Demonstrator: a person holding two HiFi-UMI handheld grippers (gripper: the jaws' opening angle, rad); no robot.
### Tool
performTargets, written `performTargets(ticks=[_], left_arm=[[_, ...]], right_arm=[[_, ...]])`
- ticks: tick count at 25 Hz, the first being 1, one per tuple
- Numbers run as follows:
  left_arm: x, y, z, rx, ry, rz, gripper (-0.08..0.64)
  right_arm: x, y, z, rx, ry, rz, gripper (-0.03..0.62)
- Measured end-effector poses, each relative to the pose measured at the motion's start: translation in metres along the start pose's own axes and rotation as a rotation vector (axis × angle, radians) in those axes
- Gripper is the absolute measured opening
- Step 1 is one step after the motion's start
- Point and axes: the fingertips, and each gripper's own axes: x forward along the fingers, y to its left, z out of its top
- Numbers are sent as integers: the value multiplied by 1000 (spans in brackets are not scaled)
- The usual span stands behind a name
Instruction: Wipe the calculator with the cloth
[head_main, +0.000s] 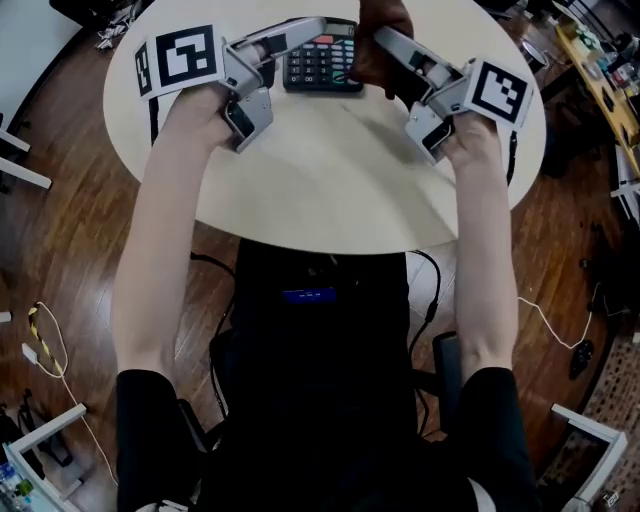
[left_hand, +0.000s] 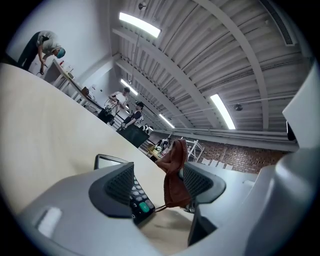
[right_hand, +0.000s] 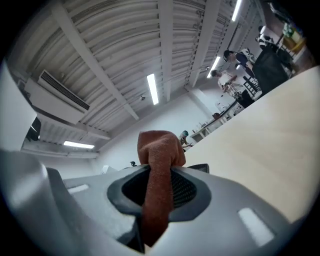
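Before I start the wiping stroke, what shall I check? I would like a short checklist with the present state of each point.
1. Cloth clamped in the right claw: ok.
2. Left claw jaws apart, gripping nothing: ok.
3. Calculator lies flat on the table, keys up: ok.
4. Cloth touches the calculator: cannot tell.
5. Left claw steadies the calculator: cannot tell.

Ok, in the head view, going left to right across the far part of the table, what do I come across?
In order: left gripper → calculator → cloth → right gripper, which is shut on the cloth.
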Motion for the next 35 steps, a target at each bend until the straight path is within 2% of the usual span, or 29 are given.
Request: performTargets(ticks=[2, 5, 11, 16, 23, 27, 31, 35], left_arm=[[-7, -20, -10, 17, 1, -17, 304], [-9, -33, -17, 34, 5, -34, 298], [-16, -18, -40, -53, 12, -58, 293], [-47, -71, -34, -82, -46, -67, 293], [-77, -74, -39, -171, -131, -37, 293], [-95, -89, -36, -164, -192, -42, 293], [-103, -88, -31, -162, -228, 2, 293], [-102, -82, -33, -235, -253, 11, 293]], right_arm=[[-11, 24, -5, 1, -27, 96, 84], [-21, 45, -4, 26, -75, 183, 84], [-33, 32, -11, 79, -121, 220, 84], [-73, 84, -1, 45, -179, 276, 84], [-98, 89, -5, 33, -231, 261, 84], [-117, 97, -7, 28, -265, 261, 84], [-119, 99, -9, 30, -275, 262, 84], [-113, 96, -8, 64, -282, 271, 84]])
